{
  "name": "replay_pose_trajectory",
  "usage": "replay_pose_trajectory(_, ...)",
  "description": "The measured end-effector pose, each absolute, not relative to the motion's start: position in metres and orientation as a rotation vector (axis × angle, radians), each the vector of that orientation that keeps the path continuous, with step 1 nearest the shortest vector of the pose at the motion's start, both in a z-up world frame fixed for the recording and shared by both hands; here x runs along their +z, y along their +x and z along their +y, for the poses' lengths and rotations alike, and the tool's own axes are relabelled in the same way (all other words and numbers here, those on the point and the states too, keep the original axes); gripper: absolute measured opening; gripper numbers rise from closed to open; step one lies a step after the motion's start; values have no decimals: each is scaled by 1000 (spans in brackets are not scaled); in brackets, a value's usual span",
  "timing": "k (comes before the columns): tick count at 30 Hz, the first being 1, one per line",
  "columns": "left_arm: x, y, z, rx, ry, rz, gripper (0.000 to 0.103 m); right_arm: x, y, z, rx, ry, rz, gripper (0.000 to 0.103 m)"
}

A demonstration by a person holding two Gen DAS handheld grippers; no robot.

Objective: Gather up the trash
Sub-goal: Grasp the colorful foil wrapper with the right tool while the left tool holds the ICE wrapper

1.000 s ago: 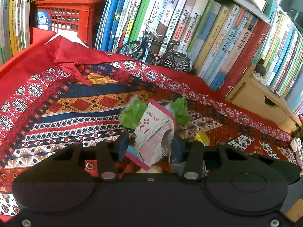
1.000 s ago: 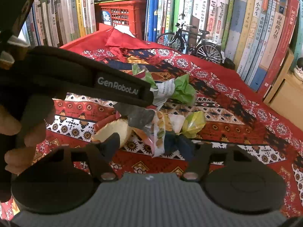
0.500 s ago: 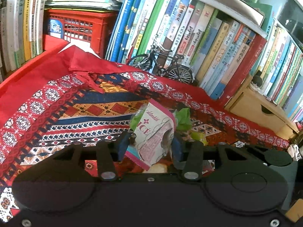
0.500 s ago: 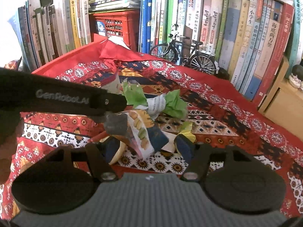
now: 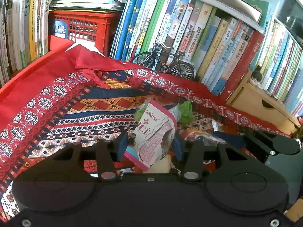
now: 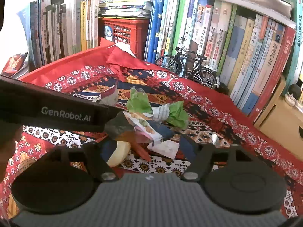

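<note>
Tabletop, covered by a red patterned cloth [image 6: 217, 113], its far corner folded over showing plain red. On the cloth, mid-surface: a cluster of trash, comprising green wrappers [image 6: 140, 102], a printed snack bag [image 6: 145, 128], a white paper scrap [image 6: 164, 147], a pale curved peel [image 6: 119, 153] and an orange strip [image 6: 142, 151]. At the far edge: a black model bicycle [image 6: 191, 68], a red crate [image 6: 123, 32], and upright books [image 6: 246, 56]. A wooden drawer box [image 6: 284, 121] stands at right.

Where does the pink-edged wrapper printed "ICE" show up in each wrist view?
Left wrist: the pink-edged wrapper stands low centre, between the left gripper's fingers.
Right wrist: only its top peeks left of centre, above the black gripper body lettered GenRobot.AI.
Shared landmark: the model bicycle standing against the books.
</note>
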State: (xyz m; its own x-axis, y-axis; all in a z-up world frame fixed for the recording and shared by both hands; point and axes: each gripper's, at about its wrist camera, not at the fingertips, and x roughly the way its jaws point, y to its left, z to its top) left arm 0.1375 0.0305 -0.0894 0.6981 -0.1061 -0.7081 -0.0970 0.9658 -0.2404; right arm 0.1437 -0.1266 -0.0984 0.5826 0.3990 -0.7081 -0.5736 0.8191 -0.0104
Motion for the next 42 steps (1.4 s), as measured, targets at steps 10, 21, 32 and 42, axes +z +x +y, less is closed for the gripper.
replay_pose_trajectory(10,-86,129,31,-18,-224,796,50,-96,132,-135,615,-222,772,86)
replay_pose_trajectory(21,-92,120,39,9,-209,802,68,-107,138,-126,624,-234,817,87)
replay_pose_trajectory(32,-94,112,47,-8,-217,807,79,-110,138,-116,639,-206,851,52)
replay_pose_trajectory(42,-97,102,41,-94,-209,831,83,-97,127,-146,509,-210,829,46)
